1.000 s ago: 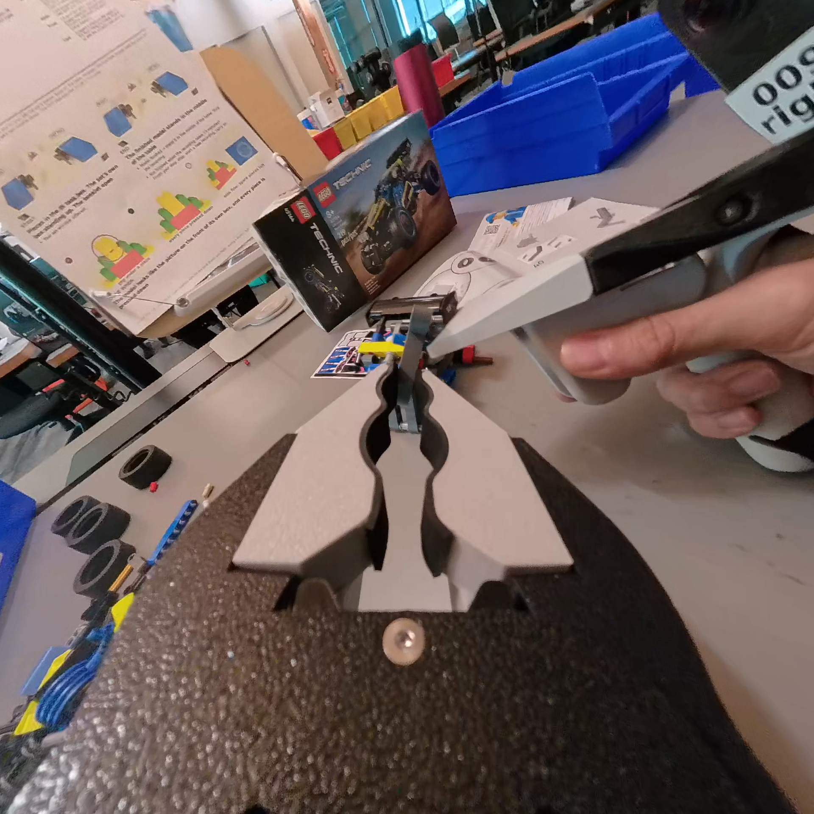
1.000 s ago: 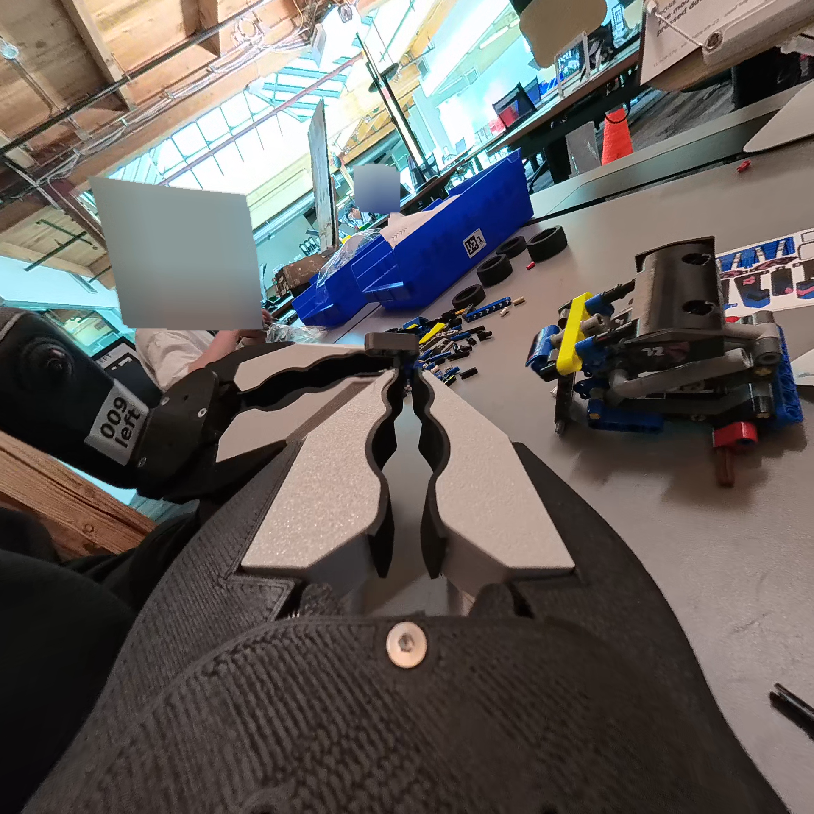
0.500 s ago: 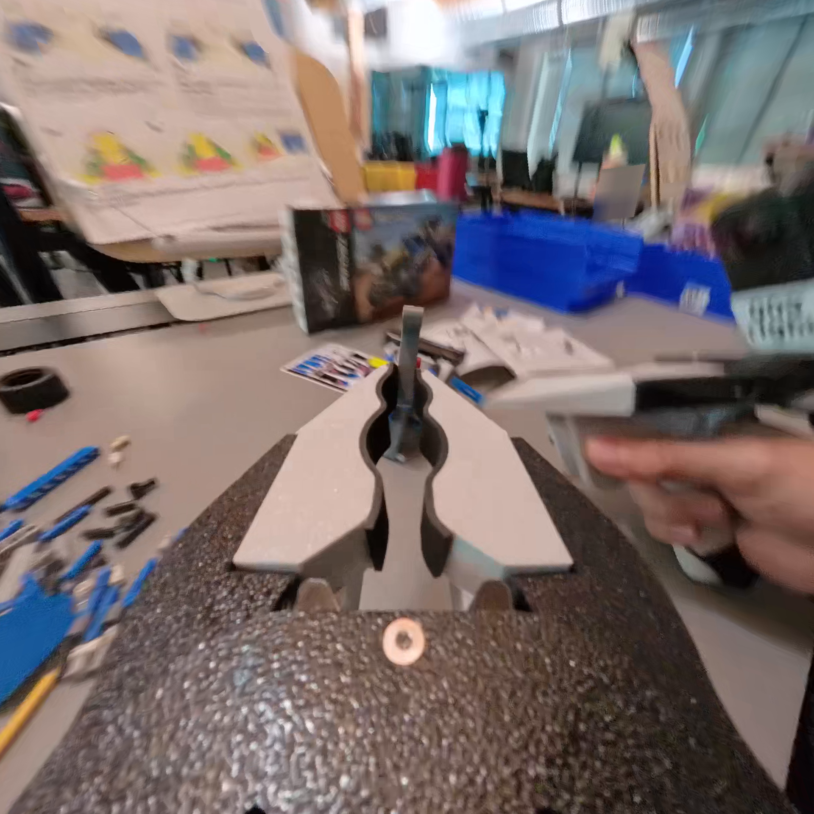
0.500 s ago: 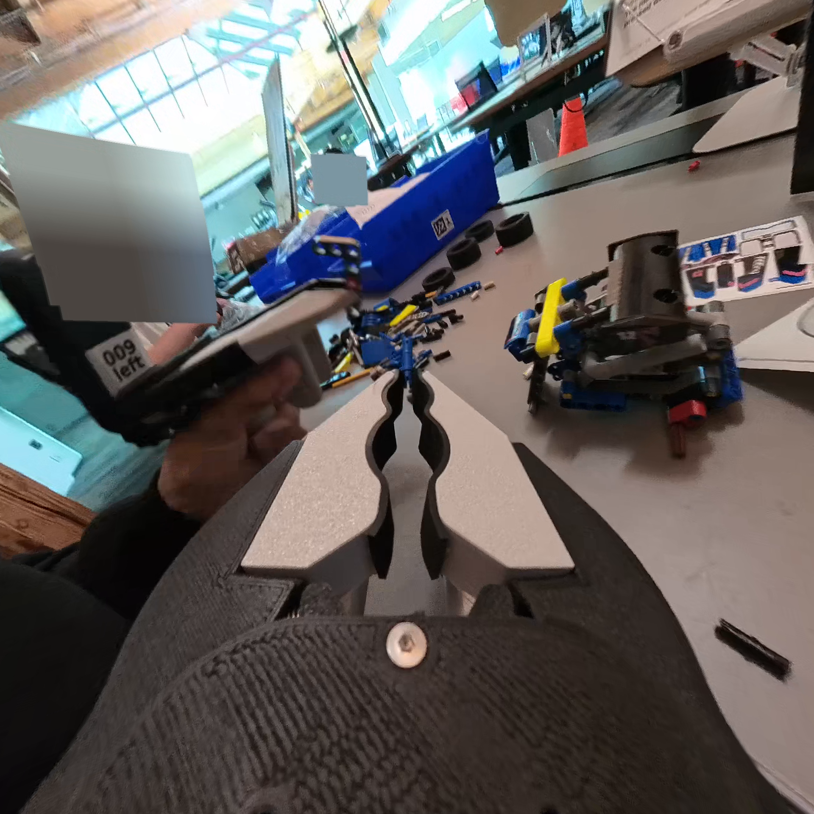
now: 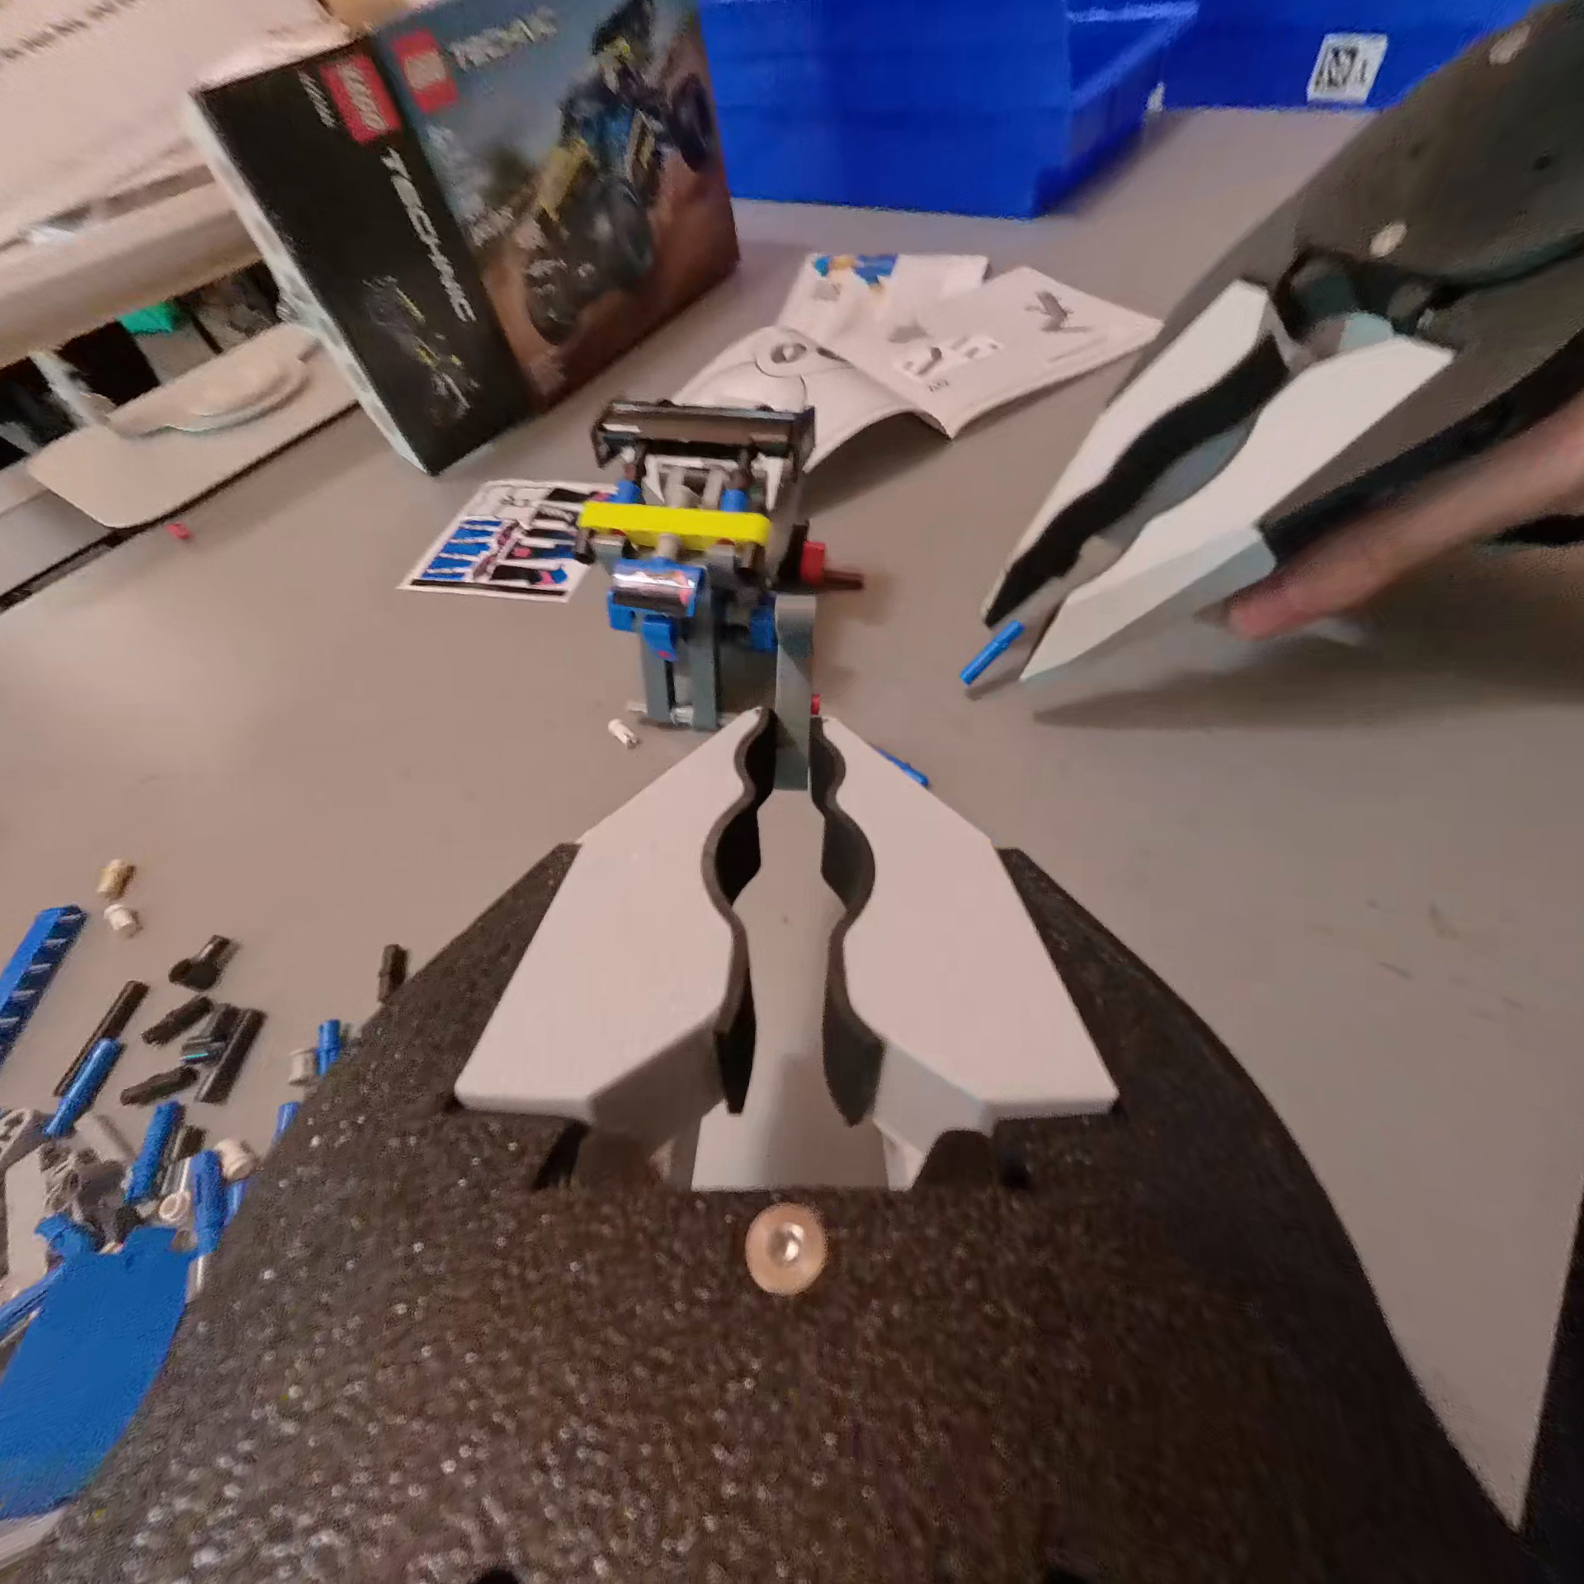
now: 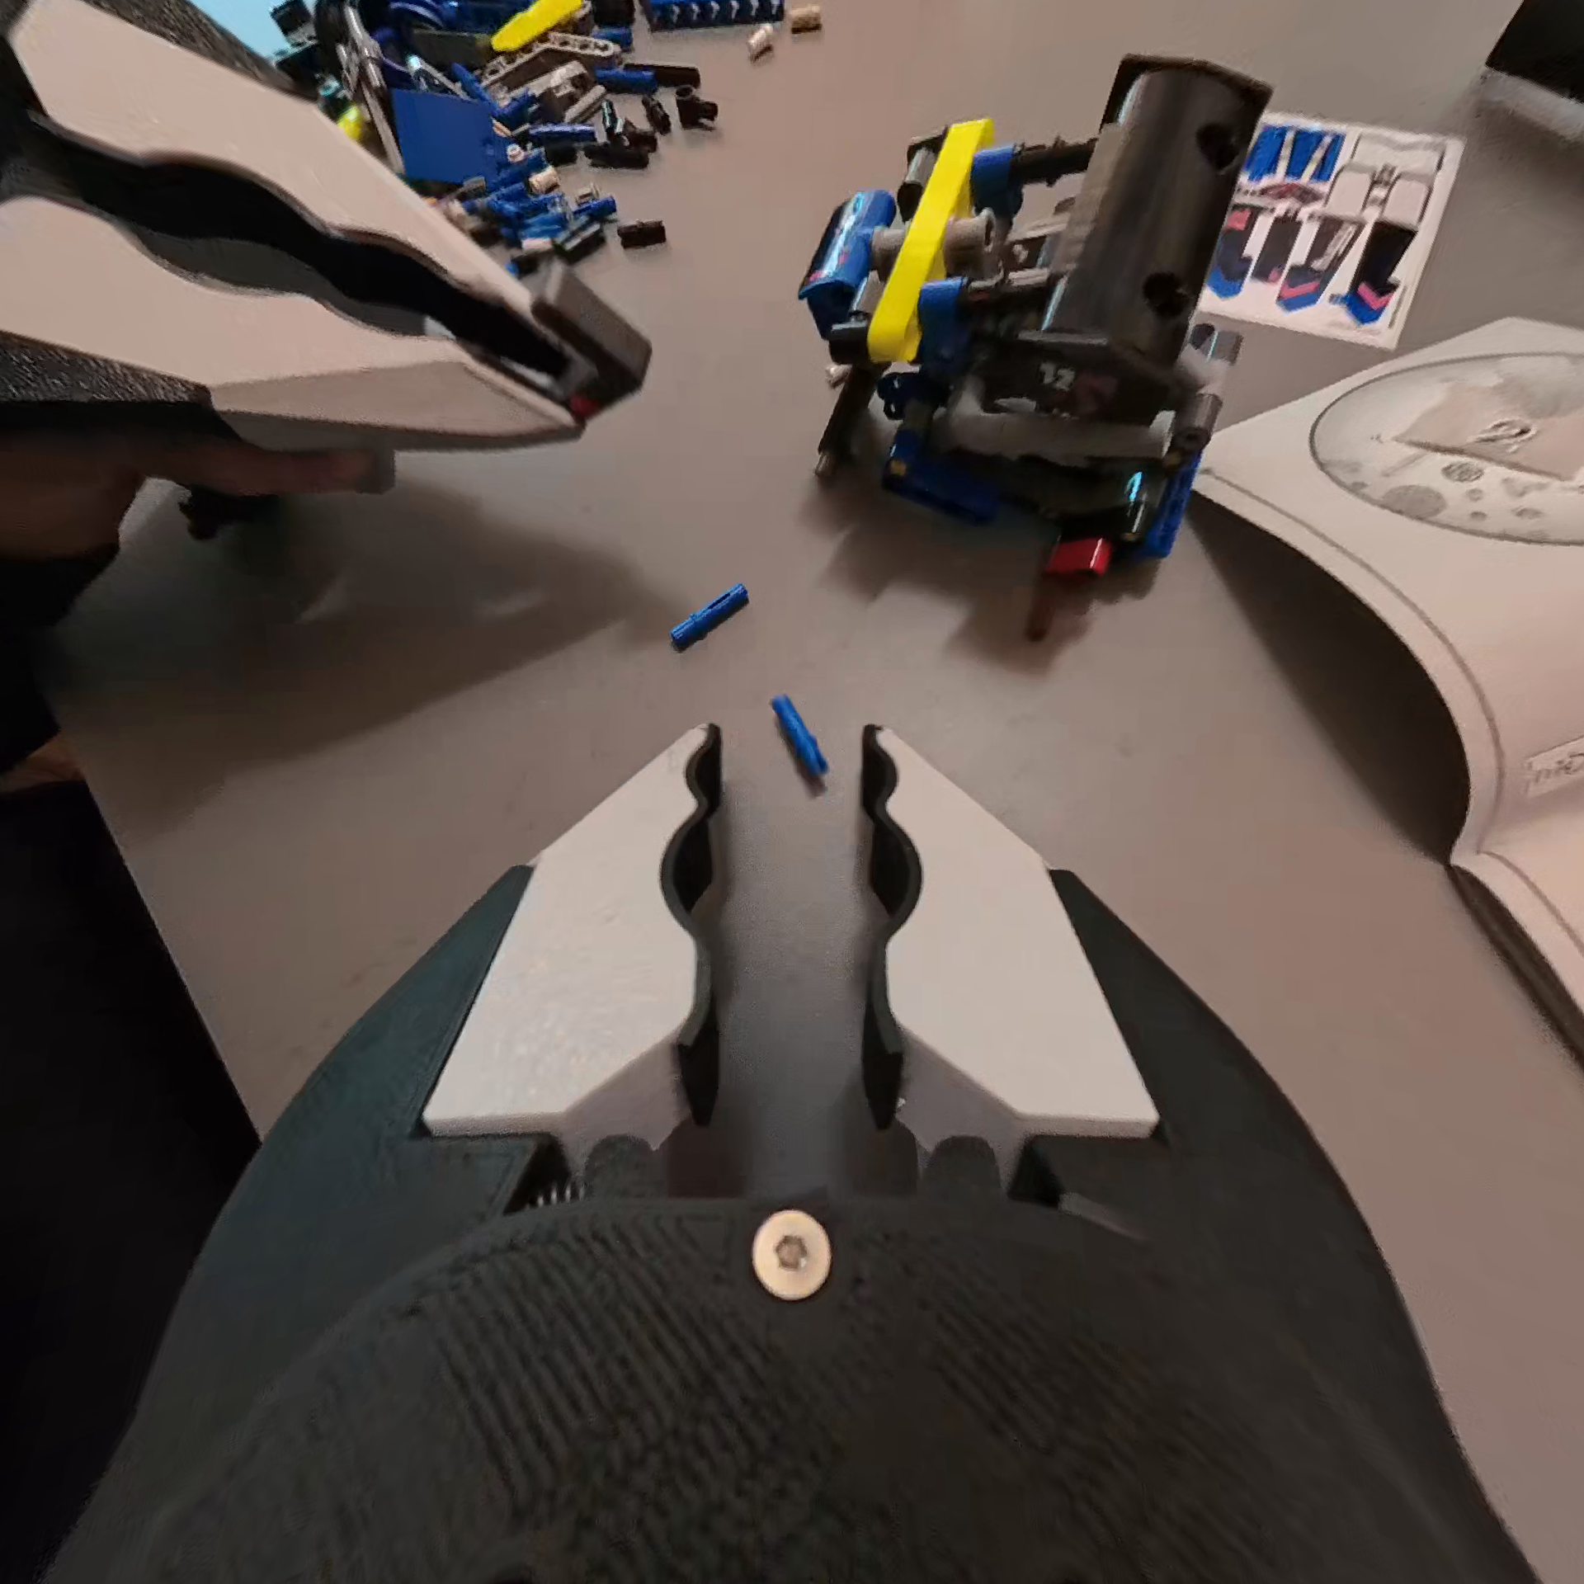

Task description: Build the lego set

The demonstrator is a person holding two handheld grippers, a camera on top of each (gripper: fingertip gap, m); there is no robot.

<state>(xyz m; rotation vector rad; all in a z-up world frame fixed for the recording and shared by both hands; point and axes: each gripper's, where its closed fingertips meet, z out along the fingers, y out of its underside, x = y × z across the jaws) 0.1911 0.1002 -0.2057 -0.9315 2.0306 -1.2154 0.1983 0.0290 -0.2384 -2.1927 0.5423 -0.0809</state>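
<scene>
Blue bins, contents unseen

There is print in five places, though I won't repeat any of it. The black set box carries a small red logo square and pale lettering running down its side. A white label with a black code mark sits on the blue bin. The sticker sheet shows blue and black decals. The open instruction booklet has fine print, too small to make out. The half-built model bears a white number on a dark panel.
</scene>
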